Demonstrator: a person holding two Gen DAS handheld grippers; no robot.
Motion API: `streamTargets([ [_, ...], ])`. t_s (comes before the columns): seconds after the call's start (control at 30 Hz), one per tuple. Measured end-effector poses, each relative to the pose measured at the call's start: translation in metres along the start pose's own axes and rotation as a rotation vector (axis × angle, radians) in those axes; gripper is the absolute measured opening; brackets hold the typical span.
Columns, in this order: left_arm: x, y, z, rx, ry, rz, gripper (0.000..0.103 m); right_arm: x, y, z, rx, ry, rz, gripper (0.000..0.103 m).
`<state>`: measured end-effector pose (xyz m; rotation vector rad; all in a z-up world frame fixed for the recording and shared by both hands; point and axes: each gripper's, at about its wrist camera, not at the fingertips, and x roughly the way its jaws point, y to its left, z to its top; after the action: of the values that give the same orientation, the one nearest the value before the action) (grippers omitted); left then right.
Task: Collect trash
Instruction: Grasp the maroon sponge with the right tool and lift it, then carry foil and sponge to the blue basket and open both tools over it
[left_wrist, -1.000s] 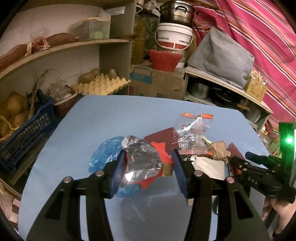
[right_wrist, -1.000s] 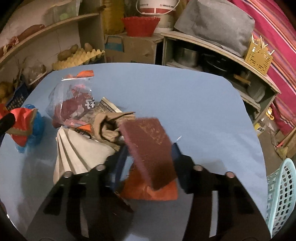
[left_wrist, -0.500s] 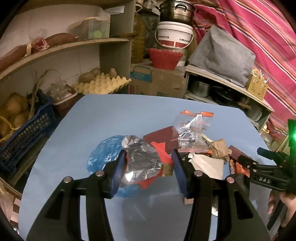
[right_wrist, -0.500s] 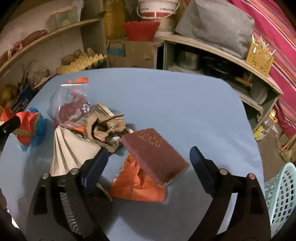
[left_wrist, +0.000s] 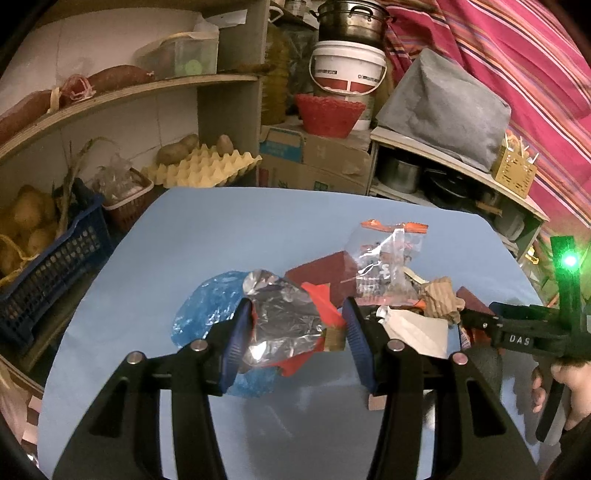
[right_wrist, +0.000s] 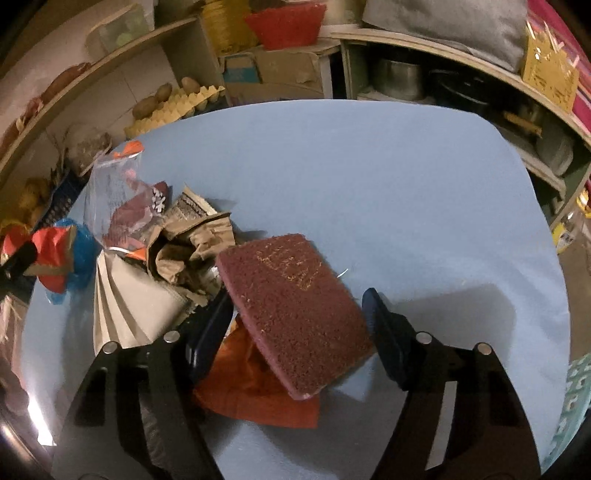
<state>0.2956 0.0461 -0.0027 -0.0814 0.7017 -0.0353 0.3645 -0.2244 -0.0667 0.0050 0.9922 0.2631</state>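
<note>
the left gripper (left_wrist: 297, 323) is clamped on a crumpled silver foil wrapper with red-orange lining (left_wrist: 282, 319), held over a crinkled blue plastic bag (left_wrist: 207, 308) on the light blue table (left_wrist: 221, 229). the right gripper (right_wrist: 299, 308) has its jaws closing around a maroon rectangular scouring pad (right_wrist: 291, 306), which lies tilted between them on an orange paper scrap (right_wrist: 251, 387); the pads are not pressing it. beside it lie a clear zip bag (right_wrist: 118, 195), crumpled brown paper (right_wrist: 188, 243) and a folded white paper (right_wrist: 129, 306).

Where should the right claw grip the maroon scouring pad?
Across its two long edges, coming down from above. The maroon scouring pad is flat and stiff, propped tilted on the orange wrapper, so both edges are exposed. The right claw already straddles it, its jaws closing.
</note>
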Motion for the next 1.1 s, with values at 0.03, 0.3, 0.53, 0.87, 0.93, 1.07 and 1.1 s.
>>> streamTargets([
  [0.03,0.000,-0.001,0.000,0.001,0.000,0.000,0.050,-0.001,0.002,-0.001,-0.018,-0.002,-0.012,0.071],
  [0.3,0.001,-0.011,-0.001,0.023,-0.007,0.000,0.050,-0.042,0.000,-0.010,-0.050,-0.132,-0.134,0.032],
  [0.53,0.003,-0.026,-0.006,0.036,0.005,-0.002,0.050,-0.049,-0.016,-0.016,-0.064,-0.123,-0.187,0.040],
  [0.87,0.005,-0.029,-0.005,0.047,0.001,0.009,0.051,-0.019,-0.022,-0.006,-0.091,-0.105,-0.143,0.025],
  [0.93,0.008,-0.029,-0.004,0.048,0.004,0.010,0.051,-0.021,-0.019,-0.006,-0.118,-0.120,-0.162,0.016],
  [1.07,0.008,-0.032,-0.003,0.047,0.002,0.004,0.051,-0.036,-0.025,-0.012,-0.096,-0.155,-0.169,0.015],
  [1.1,0.008,-0.035,-0.003,0.050,-0.001,0.004,0.051,-0.045,-0.029,-0.016,-0.082,-0.171,-0.170,0.015],
])
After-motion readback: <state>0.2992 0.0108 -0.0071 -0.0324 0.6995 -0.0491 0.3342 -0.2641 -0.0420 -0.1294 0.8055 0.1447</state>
